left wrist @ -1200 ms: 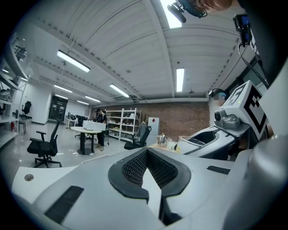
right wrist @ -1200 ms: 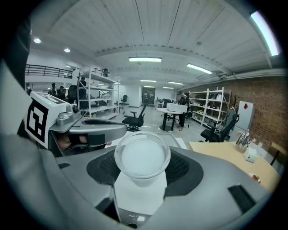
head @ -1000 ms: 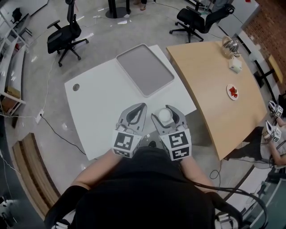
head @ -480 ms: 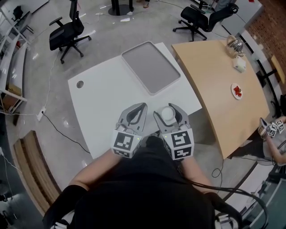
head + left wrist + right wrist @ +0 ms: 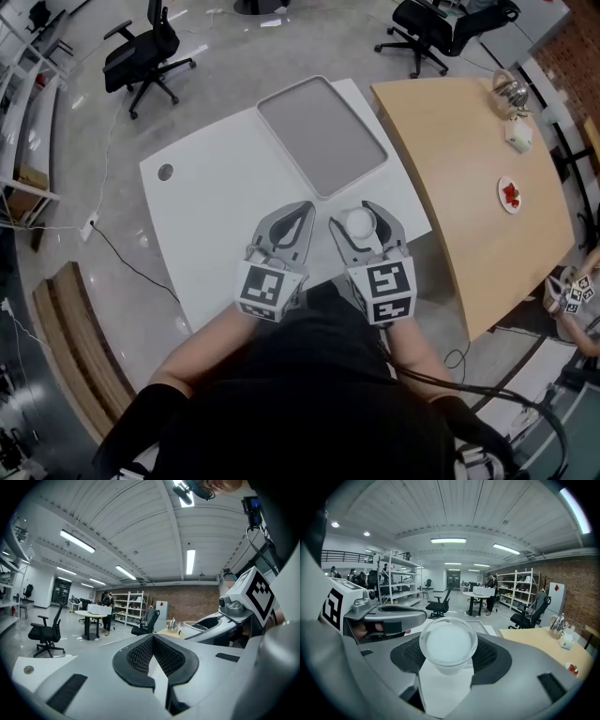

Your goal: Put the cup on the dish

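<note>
Right gripper (image 5: 449,660) clamps the cup (image 5: 448,645), centre of its view, by the side wall below the rim. Cup judged light, thin, translucent, likely crushable and slick: moderate grip advised. Left gripper (image 5: 153,656) jaws together, empty. Grey tray (image 5: 323,136), the likely dish, lies upper centre in head view.

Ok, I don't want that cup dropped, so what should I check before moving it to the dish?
1. Cup gripped between right gripper's jaws: ok.
2. Cup upright: ok.
3. Cup empty of liquid: cannot tell.
4. Grey dish on white table, nothing lying in it: ok.
5. Left gripper shut, holding nothing, beside the right one: ok.
</note>
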Available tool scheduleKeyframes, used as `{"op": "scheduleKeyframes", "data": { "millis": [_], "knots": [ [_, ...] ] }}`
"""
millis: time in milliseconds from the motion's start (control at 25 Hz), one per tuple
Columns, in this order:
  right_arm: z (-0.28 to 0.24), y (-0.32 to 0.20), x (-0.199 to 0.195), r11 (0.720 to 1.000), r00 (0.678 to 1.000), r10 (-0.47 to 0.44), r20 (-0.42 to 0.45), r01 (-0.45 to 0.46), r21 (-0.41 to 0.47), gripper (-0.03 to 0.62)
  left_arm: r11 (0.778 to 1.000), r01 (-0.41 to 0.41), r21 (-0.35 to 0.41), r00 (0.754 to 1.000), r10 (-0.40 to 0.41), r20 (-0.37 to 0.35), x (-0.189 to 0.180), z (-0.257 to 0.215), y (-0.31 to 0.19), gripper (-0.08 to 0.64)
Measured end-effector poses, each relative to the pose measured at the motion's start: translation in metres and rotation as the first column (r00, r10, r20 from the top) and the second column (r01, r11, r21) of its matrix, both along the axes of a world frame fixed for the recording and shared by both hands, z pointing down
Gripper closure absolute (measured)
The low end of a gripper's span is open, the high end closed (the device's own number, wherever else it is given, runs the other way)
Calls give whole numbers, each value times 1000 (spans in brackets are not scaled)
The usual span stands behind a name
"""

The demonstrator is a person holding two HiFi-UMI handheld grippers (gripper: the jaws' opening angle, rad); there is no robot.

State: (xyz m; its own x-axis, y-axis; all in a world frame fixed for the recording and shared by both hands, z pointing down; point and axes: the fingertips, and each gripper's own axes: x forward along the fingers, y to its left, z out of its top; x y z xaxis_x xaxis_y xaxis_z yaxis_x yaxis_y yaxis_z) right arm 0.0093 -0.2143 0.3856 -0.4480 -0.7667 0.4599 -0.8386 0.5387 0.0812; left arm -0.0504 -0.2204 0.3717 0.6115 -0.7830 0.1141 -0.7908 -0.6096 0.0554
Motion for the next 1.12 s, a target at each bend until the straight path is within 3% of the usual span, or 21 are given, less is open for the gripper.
{"op": "scheduleKeyframes", "data": {
  "millis": [520,1120],
  "knots": [
    [36,-100,20,995,998,-63,-1,63,-72,347,996,61,-63,998,-61,10,30,29,-101,560],
    [111,-256,24,990,997,-73,-1,72,-121,347,976,173,-131,984,-168,53,31,103,-233,560]
  ]
}}
